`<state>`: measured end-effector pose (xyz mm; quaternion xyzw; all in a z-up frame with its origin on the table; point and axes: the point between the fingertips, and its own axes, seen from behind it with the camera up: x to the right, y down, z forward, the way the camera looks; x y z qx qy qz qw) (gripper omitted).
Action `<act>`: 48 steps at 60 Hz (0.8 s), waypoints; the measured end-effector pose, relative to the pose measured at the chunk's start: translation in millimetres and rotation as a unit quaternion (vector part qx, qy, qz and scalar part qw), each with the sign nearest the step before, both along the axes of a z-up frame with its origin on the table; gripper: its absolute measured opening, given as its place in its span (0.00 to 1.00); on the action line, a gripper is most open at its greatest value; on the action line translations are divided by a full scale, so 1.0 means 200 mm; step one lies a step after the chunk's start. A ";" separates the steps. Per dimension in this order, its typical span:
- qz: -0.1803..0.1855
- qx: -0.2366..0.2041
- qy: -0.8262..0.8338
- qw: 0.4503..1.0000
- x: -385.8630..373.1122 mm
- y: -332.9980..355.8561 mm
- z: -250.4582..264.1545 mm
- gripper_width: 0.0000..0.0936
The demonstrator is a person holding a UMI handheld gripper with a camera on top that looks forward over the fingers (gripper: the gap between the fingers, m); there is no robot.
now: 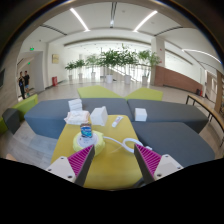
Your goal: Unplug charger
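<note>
Lobby plants (112, 60) stood beyond as the gripper (114, 163) hovered level above a yellow table (112, 170), fingers apart, near a white cable (118, 146).

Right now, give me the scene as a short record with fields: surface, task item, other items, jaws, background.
surface: yellow table, grey seating around it
task item: white charger with cable on the table, just ahead of the gripper
other items: bottle, white boxes beyond it
jaws: gripper open, holding nothing
background: potted plants, two people standing far off
</note>
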<state>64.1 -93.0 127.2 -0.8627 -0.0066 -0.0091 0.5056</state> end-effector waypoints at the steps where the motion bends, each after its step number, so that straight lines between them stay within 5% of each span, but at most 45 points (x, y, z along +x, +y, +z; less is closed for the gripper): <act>1: 0.004 0.000 0.003 1.000 -0.04 0.04 -0.02 0.88; 13: 0.052 -0.001 0.013 0.999 -0.29 0.46 -0.15 0.88; 26: 0.031 0.035 0.012 0.999 -0.41 0.88 -0.28 0.82; 29: 0.026 0.037 0.010 0.999 -0.41 0.96 -0.33 0.77; 32: 0.027 0.039 0.000 0.999 -0.39 1.01 -0.39 0.58; 33: 0.029 0.034 -0.006 0.999 -0.39 1.02 -0.43 0.42; 38: 0.024 0.078 0.005 0.997 -0.40 1.04 -0.40 0.34; 48: 0.027 0.063 0.010 0.998 -0.39 1.03 -0.39 0.19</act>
